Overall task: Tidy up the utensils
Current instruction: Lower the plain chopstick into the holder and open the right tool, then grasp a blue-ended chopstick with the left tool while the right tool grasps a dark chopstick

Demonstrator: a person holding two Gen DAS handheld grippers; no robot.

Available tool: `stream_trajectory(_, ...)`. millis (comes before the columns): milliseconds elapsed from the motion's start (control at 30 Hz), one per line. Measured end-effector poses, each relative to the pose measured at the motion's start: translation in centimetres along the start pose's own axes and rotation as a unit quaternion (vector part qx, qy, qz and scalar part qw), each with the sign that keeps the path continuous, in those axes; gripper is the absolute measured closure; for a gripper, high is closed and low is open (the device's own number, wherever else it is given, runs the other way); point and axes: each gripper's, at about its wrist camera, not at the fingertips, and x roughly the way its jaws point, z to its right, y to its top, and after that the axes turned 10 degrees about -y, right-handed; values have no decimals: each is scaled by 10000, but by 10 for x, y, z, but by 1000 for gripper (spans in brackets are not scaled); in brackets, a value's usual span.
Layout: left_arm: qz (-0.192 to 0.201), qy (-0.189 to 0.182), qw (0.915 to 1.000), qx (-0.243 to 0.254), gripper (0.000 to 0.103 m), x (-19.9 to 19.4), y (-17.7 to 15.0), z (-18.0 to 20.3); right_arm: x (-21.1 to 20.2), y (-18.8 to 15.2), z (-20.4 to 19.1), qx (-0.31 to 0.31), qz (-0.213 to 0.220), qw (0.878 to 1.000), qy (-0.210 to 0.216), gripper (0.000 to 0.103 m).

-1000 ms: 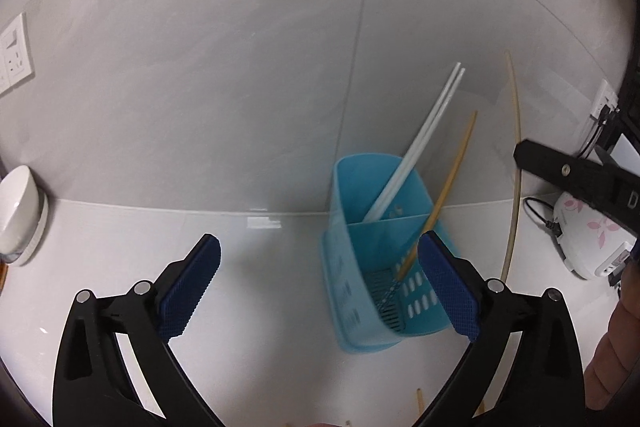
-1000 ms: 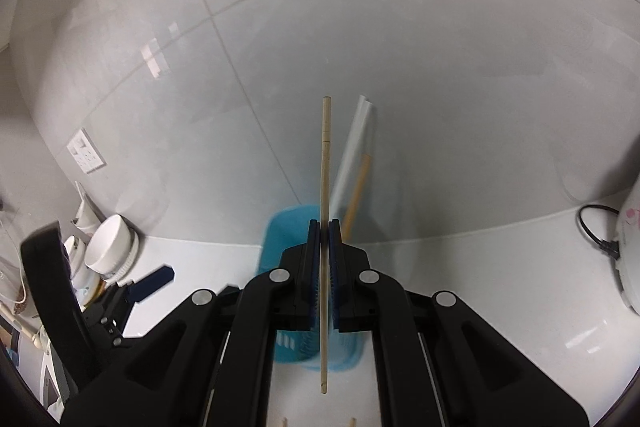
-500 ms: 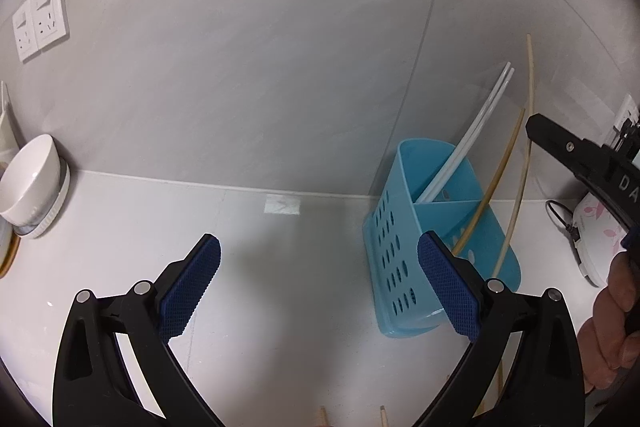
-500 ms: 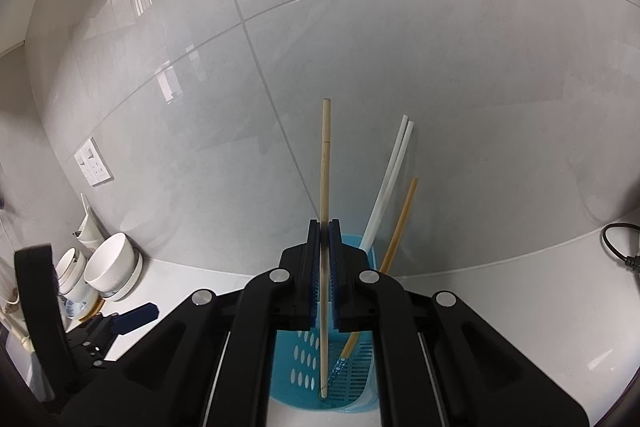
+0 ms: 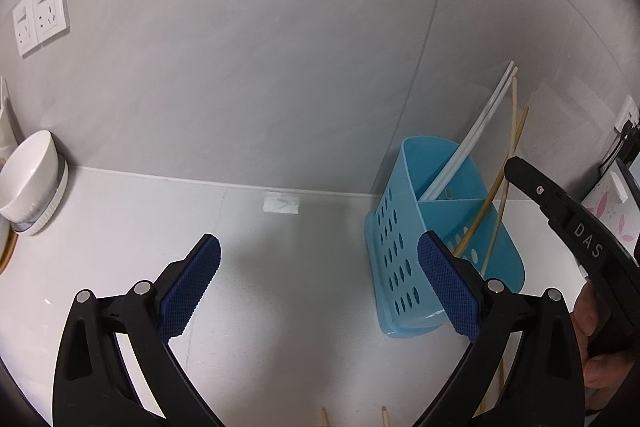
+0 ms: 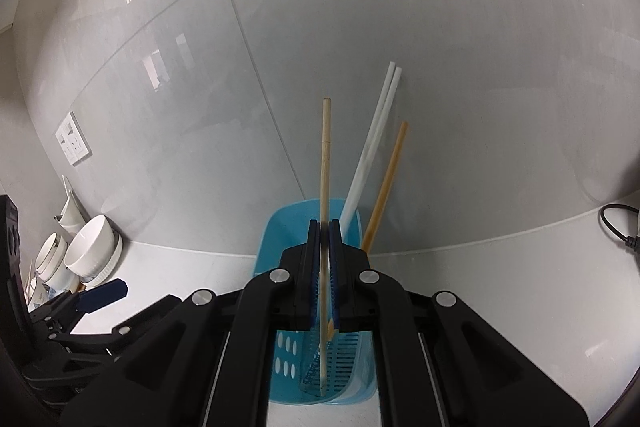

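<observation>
A blue perforated utensil basket stands against the tiled wall. It holds a pair of white chopsticks and an orange-brown chopstick. My right gripper is shut on a pale wooden chopstick, held upright with its lower tip down inside the basket. In the left wrist view the basket sits to the right, behind the right pad. My left gripper stands open over the bare counter with nothing between its pads. The right gripper reaches in from the right, a person's hand on it.
Two wooden chopstick ends poke in at the bottom edge of the left view. White bowls are stacked at the far left by the wall, under a wall socket. A black cable lies on the counter at the right.
My right gripper has sunk with the pale chopstick, whose tip now reaches inside the basket. My left gripper has shifted left, so the basket now sits to its right instead of between the pads.
</observation>
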Motion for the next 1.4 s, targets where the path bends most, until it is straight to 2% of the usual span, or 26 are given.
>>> stream_trajectory(200, 34, -11, 10000, 22, 6, -3, 2, 1, -3, 1, 0, -56, -119, 9999, -31, 94)
stream_trajectory(300, 72, -42, 10000, 17, 6, -9, 3, 4, -10, 4, -1, -101, -120, 9999, -62, 78)
stream_trajectory(367, 87, -106, 9999, 32, 6, -13, 3, 6, -19, 6, 1, -88, -106, 9998, -112, 62)
stream_trajectory(667, 49, -145, 9999, 31, 6, -36, -10, 17, -63, 6, 14, -197, -116, 9988, -437, 24)
stream_trajectory(767, -116, -140, 9998, -68, 6, -42, -18, 18, -76, -2, 22, -218, -246, 9977, -600, 14)
stream_trajectory(867, -261, -61, 9996, -86, 6, -47, -32, 18, -84, -16, 31, -191, -491, 9963, -681, 9)
stream_trajectory(1000, -506, -89, 9985, -201, 6, -51, -54, 15, -91, -41, 47, -210, -880, 9920, -883, 8)
stream_trajectory(1400, -1357, 248, 9898, -350, 6, -46, -133, 7, -95, -124, 81, -360, -1919, 9716, -1336, 9)
